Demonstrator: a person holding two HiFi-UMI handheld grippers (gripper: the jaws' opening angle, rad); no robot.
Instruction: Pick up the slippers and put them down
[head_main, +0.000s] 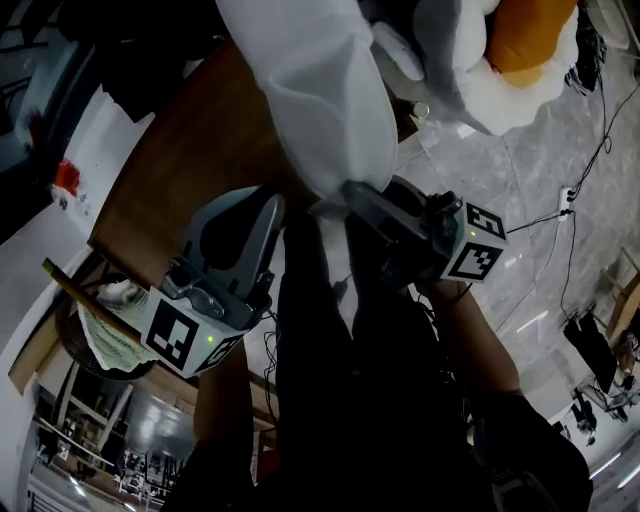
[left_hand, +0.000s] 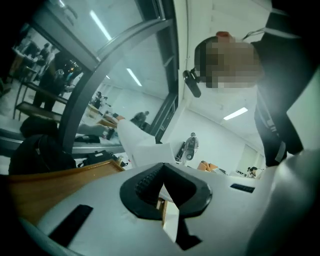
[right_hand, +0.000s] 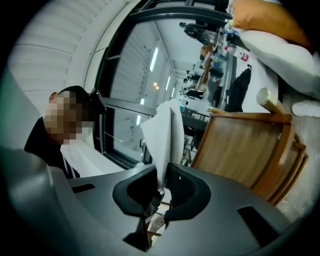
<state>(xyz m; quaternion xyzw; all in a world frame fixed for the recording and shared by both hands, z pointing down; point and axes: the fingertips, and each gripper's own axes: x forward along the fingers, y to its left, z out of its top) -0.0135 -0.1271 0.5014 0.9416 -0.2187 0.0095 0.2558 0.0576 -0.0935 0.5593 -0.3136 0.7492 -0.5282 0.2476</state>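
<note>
Hanging from top centre down to mid-frame: white slipper, lower end at the fingers of the right gripper just right of centre. Close beside, at lower left: left gripper, fingers pointed up toward that same end. Behind, at upper left, brown wooden surface; at upper right, white-and-orange plush thing above grey marble floor.

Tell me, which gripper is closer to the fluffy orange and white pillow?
Right. The right gripper, clamped on the white slipper, sits just below and left of the pillow; the left gripper is farther left, past the slipper.
</note>
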